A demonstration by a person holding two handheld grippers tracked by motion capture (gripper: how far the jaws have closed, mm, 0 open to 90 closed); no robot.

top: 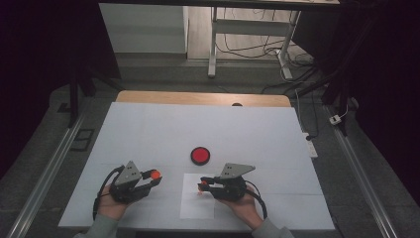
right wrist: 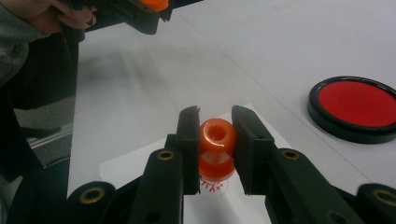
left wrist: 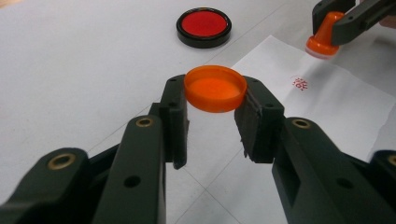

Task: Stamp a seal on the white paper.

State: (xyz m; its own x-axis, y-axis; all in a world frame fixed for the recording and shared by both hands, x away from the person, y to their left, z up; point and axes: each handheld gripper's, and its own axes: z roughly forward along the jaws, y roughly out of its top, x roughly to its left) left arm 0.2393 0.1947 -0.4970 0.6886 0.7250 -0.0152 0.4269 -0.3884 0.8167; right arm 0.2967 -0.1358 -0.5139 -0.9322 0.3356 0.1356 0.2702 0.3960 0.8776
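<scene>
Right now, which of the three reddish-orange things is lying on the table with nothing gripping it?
The black-rimmed red ink pad, lying beyond the paper sheet. The orange cap is pinched in the left tongs, and the orange stamp in the right tongs.

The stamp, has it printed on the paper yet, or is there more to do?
One red mark is already printed on the paper. The right gripper holds the orange stamp, lifted just off the paper. The left gripper holds the stamp's orange cap. The red ink pad sits open. Probably left: putting the cap back on.
</scene>
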